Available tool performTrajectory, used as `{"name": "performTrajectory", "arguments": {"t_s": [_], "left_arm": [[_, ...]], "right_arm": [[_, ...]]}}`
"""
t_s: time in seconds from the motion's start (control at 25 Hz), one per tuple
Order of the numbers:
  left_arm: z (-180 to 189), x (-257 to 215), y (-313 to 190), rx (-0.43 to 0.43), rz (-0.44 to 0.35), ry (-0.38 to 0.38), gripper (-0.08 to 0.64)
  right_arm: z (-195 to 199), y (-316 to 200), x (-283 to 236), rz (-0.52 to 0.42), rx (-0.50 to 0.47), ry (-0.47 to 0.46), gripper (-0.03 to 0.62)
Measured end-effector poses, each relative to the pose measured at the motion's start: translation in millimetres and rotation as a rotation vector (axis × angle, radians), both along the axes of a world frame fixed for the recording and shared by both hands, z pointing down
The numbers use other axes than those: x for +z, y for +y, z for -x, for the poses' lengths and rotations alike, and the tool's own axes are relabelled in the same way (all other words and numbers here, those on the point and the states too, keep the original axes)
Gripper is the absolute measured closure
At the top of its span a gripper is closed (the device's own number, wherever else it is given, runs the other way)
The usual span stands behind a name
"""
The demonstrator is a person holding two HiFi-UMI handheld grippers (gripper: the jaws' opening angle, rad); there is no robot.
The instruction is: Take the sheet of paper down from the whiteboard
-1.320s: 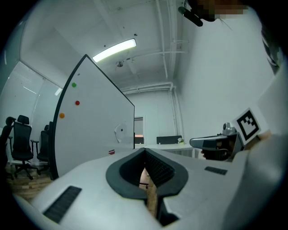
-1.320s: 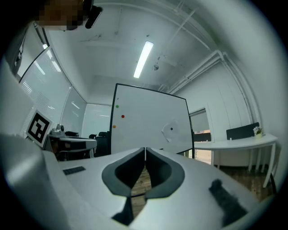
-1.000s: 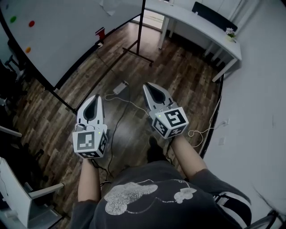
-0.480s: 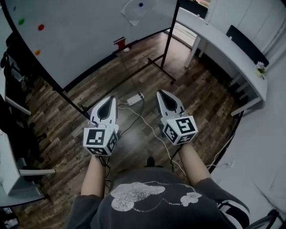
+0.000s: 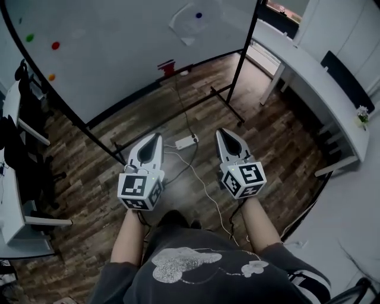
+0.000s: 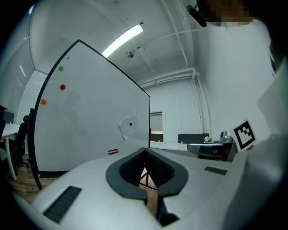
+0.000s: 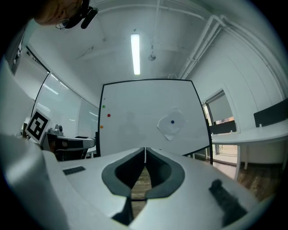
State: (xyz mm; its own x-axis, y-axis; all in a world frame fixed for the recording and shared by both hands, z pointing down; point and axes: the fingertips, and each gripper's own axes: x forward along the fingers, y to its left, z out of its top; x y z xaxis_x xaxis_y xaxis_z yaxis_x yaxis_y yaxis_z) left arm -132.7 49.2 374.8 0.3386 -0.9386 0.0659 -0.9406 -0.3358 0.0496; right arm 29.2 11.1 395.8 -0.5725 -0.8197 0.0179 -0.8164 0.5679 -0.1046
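A white sheet of paper (image 5: 189,22) hangs on the whiteboard (image 5: 113,53) under a blue magnet (image 5: 198,15); it also shows in the right gripper view as the sheet (image 7: 171,123) and in the left gripper view as the sheet (image 6: 128,128). My left gripper (image 5: 156,138) and right gripper (image 5: 222,133) are held side by side over the floor, well short of the board, both pointing level toward it. Both are shut with nothing between the jaws, as seen at the left gripper (image 6: 145,152) and the right gripper (image 7: 145,150).
Green, red and orange magnets (image 5: 55,45) sit on the board's left part, and a red eraser (image 5: 167,65) on its lower edge. The board's black stand (image 5: 228,101) and a power strip with cables (image 5: 186,142) lie on the wooden floor. A white desk (image 5: 320,89) runs along the right.
Both grippers have moved forward toward the whiteboard, side by side. The sheet has come further into the head view. Both stay shut.
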Motion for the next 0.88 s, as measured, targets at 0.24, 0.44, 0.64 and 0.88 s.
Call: {"name": "performTrajectory", "arguments": {"t_s": [0.24,0.44,0.64,0.88], "left_arm": [[-10.6,3.4,-48.8,0.005,-0.011,-0.008,0.549],[-14.4,8.5,-107.6,0.021,-0.018,0.011,0.549],[-7.8,1.2,-178.2,0.017,-0.036,0.02,0.549],[1.1,-12.1,-247.5,0.004,-0.05,0.015,0.549]], "right_arm": [[-10.2,-42.0,11.1,0.014,0.008,0.009,0.569],[-10.6,-90.0,13.8,0.008,0.008,0.033,0.569],[-1.6,-151.5,1.0,-0.018,-0.007,0.045,0.569],[1.1,-226.7,-15.8,-0.022,-0.002,0.025,0.569]]}}
